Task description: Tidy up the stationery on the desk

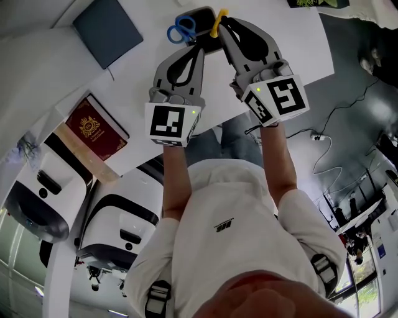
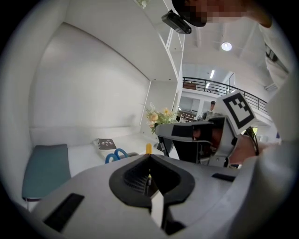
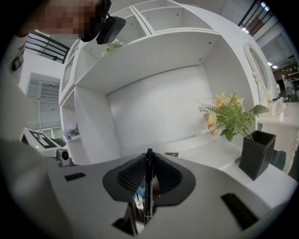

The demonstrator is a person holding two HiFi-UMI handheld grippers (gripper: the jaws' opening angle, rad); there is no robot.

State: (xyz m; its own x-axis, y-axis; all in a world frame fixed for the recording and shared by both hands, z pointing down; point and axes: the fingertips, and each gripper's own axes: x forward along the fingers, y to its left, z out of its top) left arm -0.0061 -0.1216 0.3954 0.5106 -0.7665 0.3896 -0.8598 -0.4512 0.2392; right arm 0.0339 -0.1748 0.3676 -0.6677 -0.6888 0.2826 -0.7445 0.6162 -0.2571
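In the head view both grippers reach to the far edge of the white desk point(image 1: 143, 93). My right gripper point(image 1: 221, 23) is shut on a black pen point(image 3: 149, 186), which stands upright between its jaws in the right gripper view. Its tips are at a dark holder point(image 1: 200, 13), where blue scissors handles point(image 1: 181, 28) and a yellow item point(image 1: 217, 17) show. My left gripper point(image 1: 200, 46) is just short of the holder, with its jaws together point(image 2: 149, 161) and nothing clearly held. The scissors point(image 2: 116, 155) and the yellow item point(image 2: 148, 148) appear just beyond its tips.
A blue-grey notebook point(image 1: 107, 30) lies at the desk's far left and a red book point(image 1: 96, 127) nearer the left edge. A small dark notebook point(image 2: 106, 144) sits by the wall. A black planter with flowers point(image 3: 254, 156) stands to the right, under white shelves point(image 3: 154, 42).
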